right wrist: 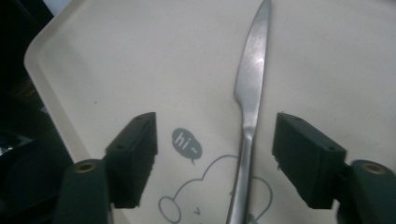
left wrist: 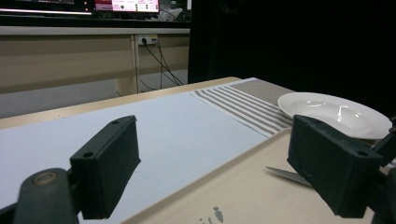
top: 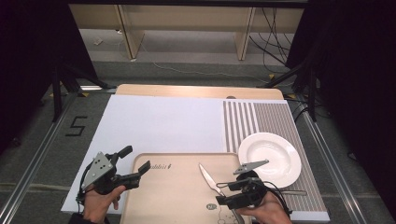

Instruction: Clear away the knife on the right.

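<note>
1. Here the knife [right wrist: 247, 93] lies flat on the beige tray [top: 168, 196], its blade pointing away from the person and its handle running back toward the near edge.
2. The right gripper [right wrist: 215, 154] sits low over the handle end, jaws spread wide with the handle between them; neither pad touches the metal, so nothing is gripped.
3. In the right gripper view the handle passes nearer the right-hand jaw than the left-hand one, crossing a printed cloud drawing, with a small "hi" speech bubble [right wrist: 187, 144] just beside it.
4. From the high view the right gripper [top: 223, 192] rests at the near right part of the tray, held by a hand [top: 268, 212] coming in from the bottom edge.
5. The left gripper [top: 135, 163] hovers at the tray's near left corner, jaws apart and empty, pointing across the table toward the far right.
6. The left gripper view looks between its two black jaws at the tray's rim, a sliver of the knife blade [left wrist: 289, 175] and the white plate [left wrist: 334, 112] beyond.
7. The plate [top: 269, 158] stands on a striped placemat [top: 266, 116], just beside the tray's far right corner.
8. A white sheet [top: 163, 123] covers the table [top: 196, 91] to the left of the mat.
</note>
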A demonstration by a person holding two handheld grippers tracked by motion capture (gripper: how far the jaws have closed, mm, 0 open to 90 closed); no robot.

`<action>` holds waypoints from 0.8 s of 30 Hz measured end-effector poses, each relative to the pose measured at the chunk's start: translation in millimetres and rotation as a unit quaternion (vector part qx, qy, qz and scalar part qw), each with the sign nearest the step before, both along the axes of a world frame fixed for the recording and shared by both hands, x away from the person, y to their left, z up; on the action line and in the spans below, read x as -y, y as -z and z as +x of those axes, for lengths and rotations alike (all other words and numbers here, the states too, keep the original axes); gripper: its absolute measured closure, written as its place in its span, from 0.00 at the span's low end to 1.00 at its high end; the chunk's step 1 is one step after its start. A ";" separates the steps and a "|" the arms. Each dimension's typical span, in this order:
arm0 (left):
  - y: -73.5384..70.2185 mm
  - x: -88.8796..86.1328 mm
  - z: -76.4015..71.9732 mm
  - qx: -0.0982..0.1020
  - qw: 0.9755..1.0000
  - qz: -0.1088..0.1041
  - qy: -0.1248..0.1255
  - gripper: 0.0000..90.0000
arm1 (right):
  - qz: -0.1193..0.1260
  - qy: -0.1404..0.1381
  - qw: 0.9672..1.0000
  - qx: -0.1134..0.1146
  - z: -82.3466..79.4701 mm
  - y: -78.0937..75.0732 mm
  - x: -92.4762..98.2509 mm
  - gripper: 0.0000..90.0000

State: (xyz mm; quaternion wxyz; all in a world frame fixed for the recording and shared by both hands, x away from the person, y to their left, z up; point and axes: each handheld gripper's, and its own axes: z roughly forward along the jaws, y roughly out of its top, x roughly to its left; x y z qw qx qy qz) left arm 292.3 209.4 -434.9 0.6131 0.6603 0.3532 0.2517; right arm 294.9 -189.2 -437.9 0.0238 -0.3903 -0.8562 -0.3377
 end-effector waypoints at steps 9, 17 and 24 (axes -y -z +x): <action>0.2 0.5 0.4 -0.001 1.000 0.001 0.000 0.18 | -0.062 -0.031 0.997 0.026 5.0 6.2 -25.1 0.86; 0.0 0.0 -0.1 -0.001 1.000 0.000 -0.001 0.18 | -0.114 -0.061 0.991 0.025 9.7 16.9 -42.7 1.00; 0.5 0.7 0.9 0.002 1.000 -0.003 0.002 0.18 | -0.137 -0.064 0.988 0.031 12.6 21.5 -47.9 1.00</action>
